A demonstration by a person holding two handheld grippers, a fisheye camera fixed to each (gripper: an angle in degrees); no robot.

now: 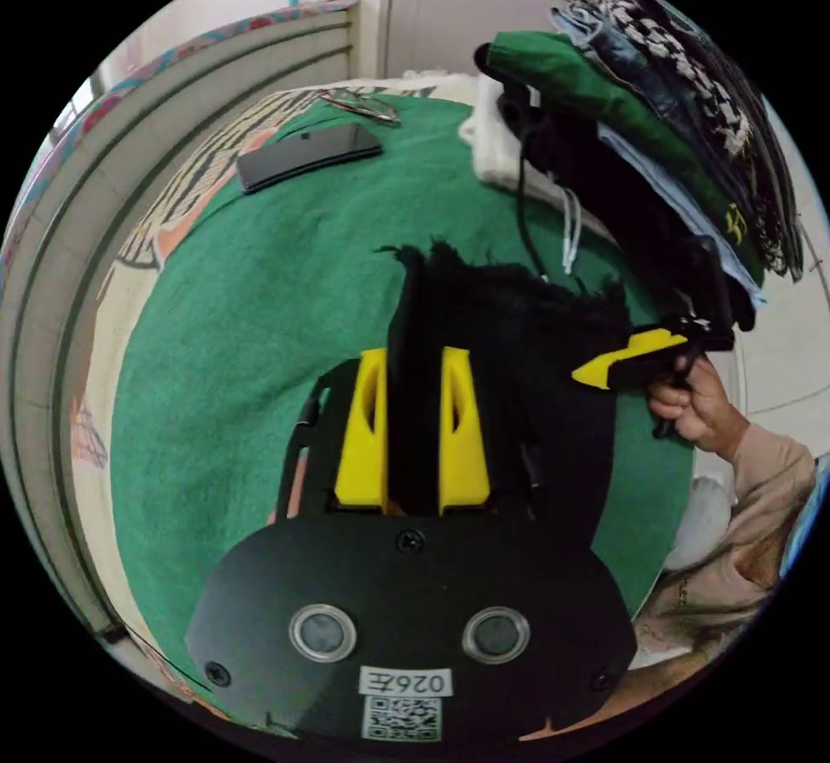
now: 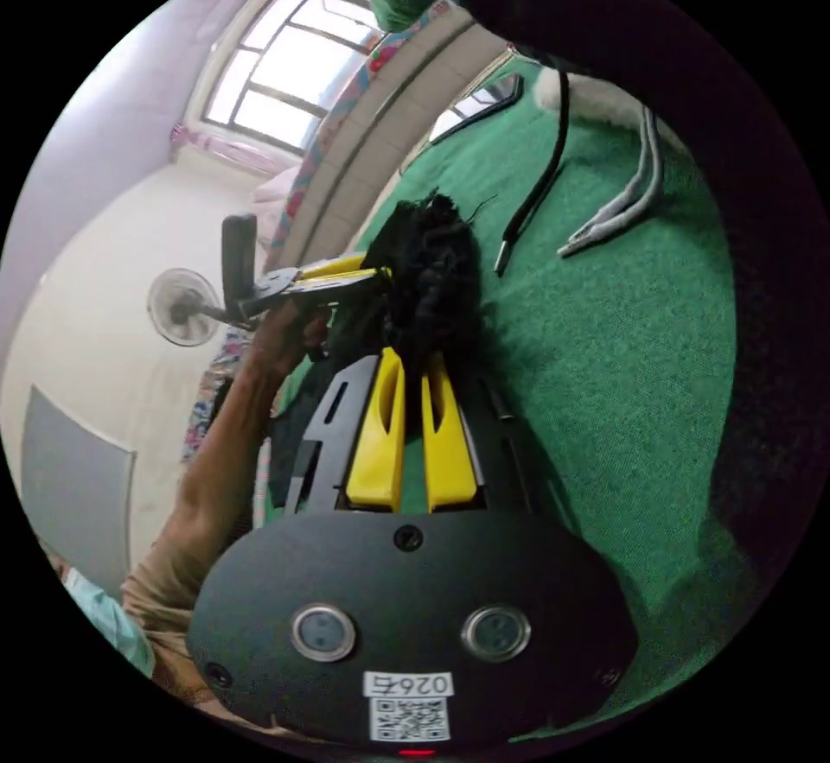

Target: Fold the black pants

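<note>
Open green blanket (image 1: 259, 296) leftward — phone (image 1: 309, 155) at far edge, clothes pile (image 1: 657, 132) crowding right

Both views close above green blanket (image 1: 259, 296), sharing black pants (image 1: 519, 322).

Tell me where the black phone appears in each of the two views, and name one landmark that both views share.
Left gripper view: the black phone lies flat on the green blanket, in the upper left of the picture, near the striped headboard.
Right gripper view: the phone is a thin dark sliver near the top centre, at the blanket's far edge.
Shared landmark: the black drawstring hanging onto the blanket.
</note>
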